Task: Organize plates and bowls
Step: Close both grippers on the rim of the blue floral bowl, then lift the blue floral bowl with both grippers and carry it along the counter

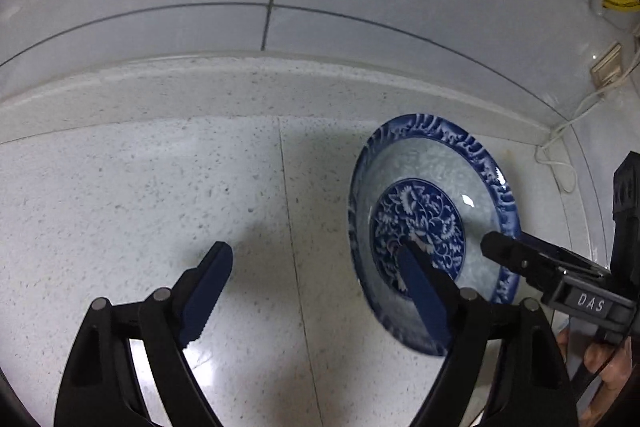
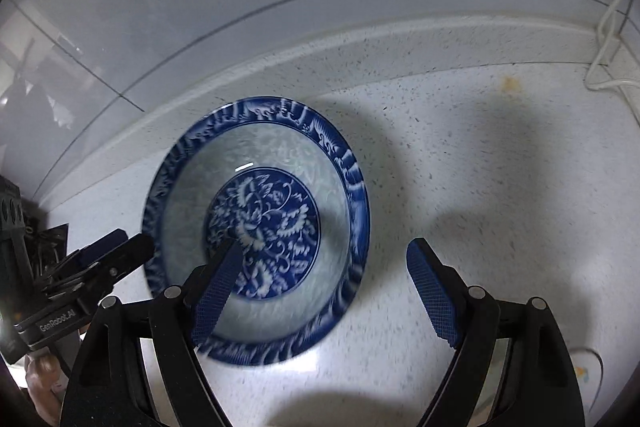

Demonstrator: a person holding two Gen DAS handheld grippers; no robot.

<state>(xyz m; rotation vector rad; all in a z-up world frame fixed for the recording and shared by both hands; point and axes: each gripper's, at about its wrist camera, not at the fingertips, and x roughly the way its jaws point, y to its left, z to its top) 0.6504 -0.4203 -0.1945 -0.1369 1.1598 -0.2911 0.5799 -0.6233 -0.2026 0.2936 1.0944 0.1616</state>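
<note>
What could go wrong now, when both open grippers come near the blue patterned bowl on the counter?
1. The left gripper and the right gripper both hang over the bowl from opposite sides, so they could bump each other.
2. The bowl sits close to the raised back ledge; a push might knock its rim against it.
3. On the smooth counter, fingers closing on one side of the rim only might tip or slide the bowl.

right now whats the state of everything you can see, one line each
blue and white bowl: upright on the counter, empty, not gripped
left tool: open, nothing held, one finger over the bowl
right tool: open, nothing held, one finger over the bowl
white cable: lying loose at the back corner
</note>
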